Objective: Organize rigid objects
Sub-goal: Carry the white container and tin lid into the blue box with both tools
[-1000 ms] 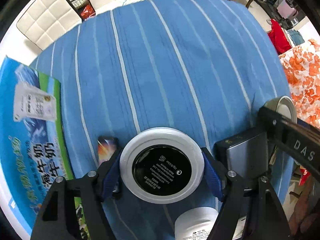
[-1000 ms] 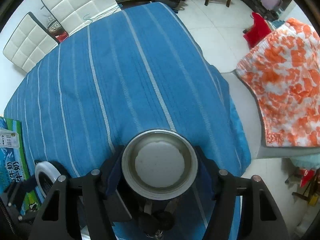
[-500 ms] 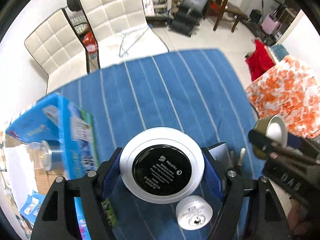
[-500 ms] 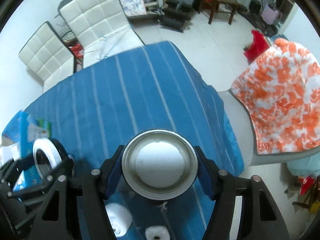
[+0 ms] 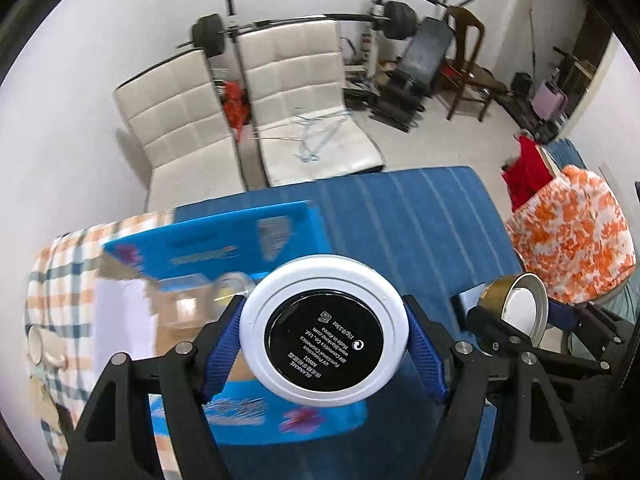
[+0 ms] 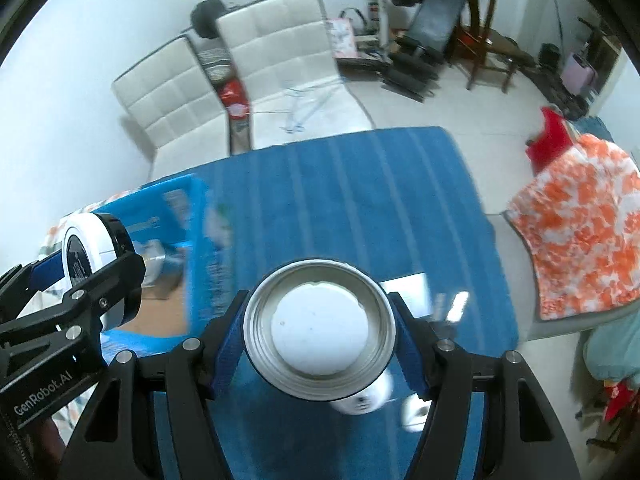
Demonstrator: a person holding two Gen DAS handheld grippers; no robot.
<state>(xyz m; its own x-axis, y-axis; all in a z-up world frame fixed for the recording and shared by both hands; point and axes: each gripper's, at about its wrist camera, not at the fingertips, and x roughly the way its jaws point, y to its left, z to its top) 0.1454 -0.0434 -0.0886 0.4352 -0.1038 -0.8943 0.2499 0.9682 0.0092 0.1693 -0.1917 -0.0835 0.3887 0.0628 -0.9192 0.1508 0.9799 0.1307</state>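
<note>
1. Both up! The left hand-held gripper [image 5: 326, 344] has lifted its white round jar [image 5: 324, 330] off the blue-striped tabletop [image 5: 420, 216]; the right hand-held gripper [image 6: 318, 330] raised a metal tin [image 6: 318, 326] likewise.
2. Pick-up done; both are now carried high, beside the open blue box [image 5: 240, 236], probably their destination.
3. Each is clamped across its width, flat base facing the camera, axis along the fingers.

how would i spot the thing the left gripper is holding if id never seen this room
Start at the blue striped tablecloth, then the blue carton at its left. Above the carton, the left gripper clamps a round white compact; only it has a black printed label.
</note>
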